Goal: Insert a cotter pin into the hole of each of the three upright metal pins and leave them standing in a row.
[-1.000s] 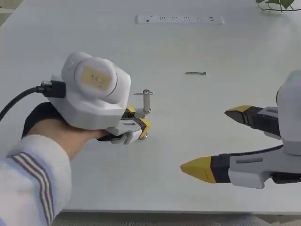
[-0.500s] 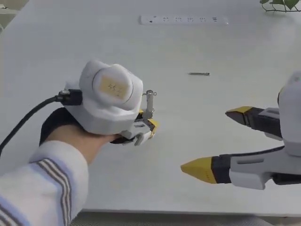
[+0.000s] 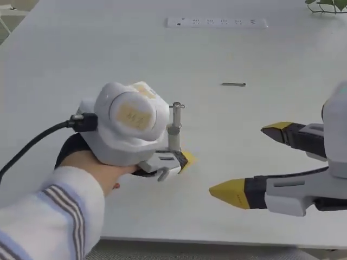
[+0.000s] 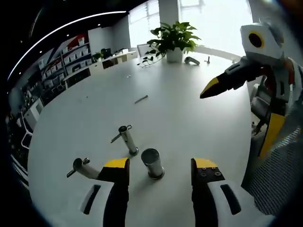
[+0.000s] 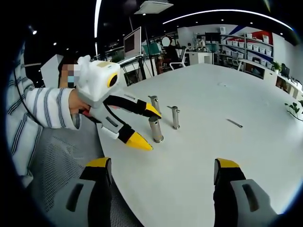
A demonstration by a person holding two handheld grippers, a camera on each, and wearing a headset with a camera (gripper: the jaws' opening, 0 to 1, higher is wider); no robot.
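Currently left gripper (image 4: pixel 160 164) jaws apart, straddling upright metal pin (image 4: pixel 151 161); right gripper (image 3: pixel 237 160) spread wide, near table edge.

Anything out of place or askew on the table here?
Nothing is tipped. One cotter pin lies loose on the table. The pin between the left gripper's open jaws has no cotter pin and sits out of line with the other two.

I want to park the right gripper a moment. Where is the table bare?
Bare: the stretch between the loose cotter pin and the power strip, and the near edge under the right gripper. Crowded: around the three metal pins, where the left gripper straddles one.
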